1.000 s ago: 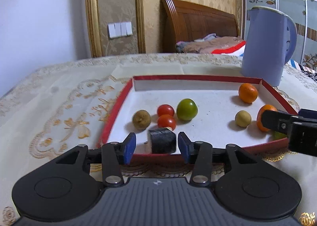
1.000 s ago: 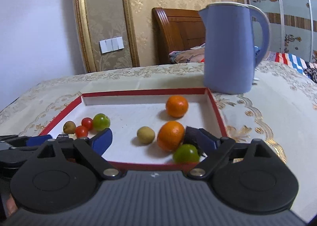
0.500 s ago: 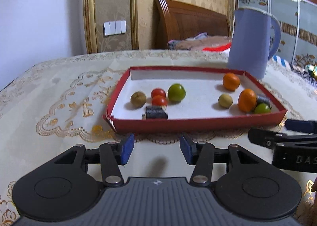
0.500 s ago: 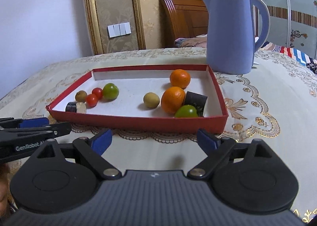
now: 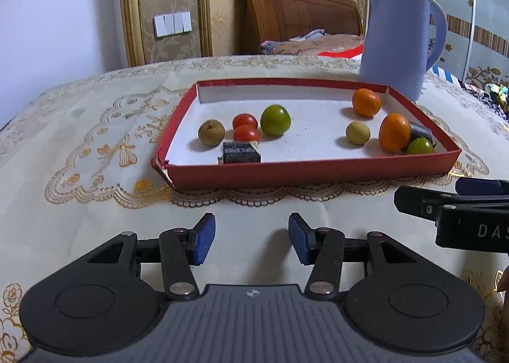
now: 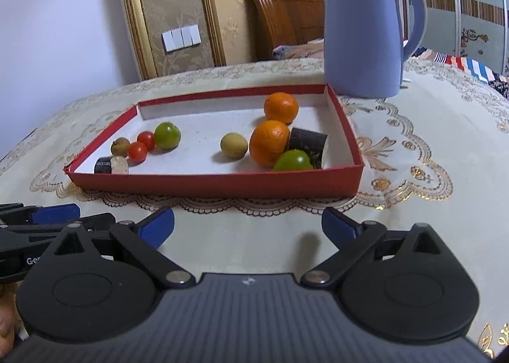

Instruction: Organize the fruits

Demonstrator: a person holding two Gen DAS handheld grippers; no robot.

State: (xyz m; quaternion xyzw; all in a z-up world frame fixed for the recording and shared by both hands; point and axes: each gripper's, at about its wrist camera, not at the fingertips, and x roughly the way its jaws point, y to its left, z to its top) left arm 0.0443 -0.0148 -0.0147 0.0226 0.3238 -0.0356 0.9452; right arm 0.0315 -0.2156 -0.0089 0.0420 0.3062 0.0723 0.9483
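Both sets of jaws are released and grasp nothing: the left gripper (image 5: 251, 240) stands partly apart over bare tabletop (image 5: 79, 204), and the right gripper (image 6: 248, 228) has just been opening wide, with only cloth between its pads. Each hangs short of the red tray's (image 5: 302, 170) near wall, side by side. All the fruit lies inside the tray in two clusters. On the left are a brown fruit (image 5: 211, 132), two tomatoes (image 5: 245, 127) and a green fruit (image 5: 275, 119), with a dark roll (image 5: 240, 152) just in front of them. On the right sit two oranges (image 6: 270, 142), a yellow fruit (image 6: 234, 145), a small green fruit (image 6: 292, 161) and a second dark block (image 6: 308, 141), packed tight, touching or nearly so. The risk, as I judge it, is there: reaching in for one piece could nudge a round neighbour and send it rolling across the tray. The low wall could also catch a pad on the way in and drag the light tray. A blue kettle (image 6: 366, 32) stands just behind the far right corner and could be bumped
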